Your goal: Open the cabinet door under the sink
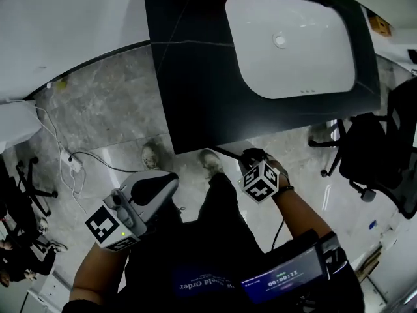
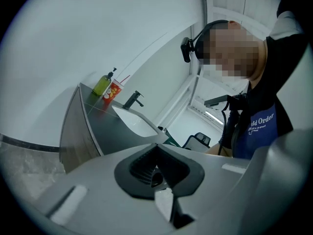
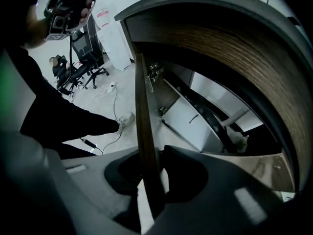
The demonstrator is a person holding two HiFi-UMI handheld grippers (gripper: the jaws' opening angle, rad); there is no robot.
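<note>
The right gripper [image 3: 150,182] is pinching the cabinet door [image 3: 142,116] by its edge, already partly open under the sink [image 1: 293,44]; the left gripper [image 2: 159,177], seemingly shut and empty, is hanging aside. Next: swinging the door wider along its hinge arc

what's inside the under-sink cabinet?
Past the open door: a hinge, a white panel, a dark diagonal bar, a pale lump. The curved front hides the right side.

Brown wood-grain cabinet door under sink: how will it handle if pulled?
Brown wood-grain door: probably stiff, a flat panel. Likely swings on its metal hinges. Right gripper pinches its bare edge, so may slip.
</note>
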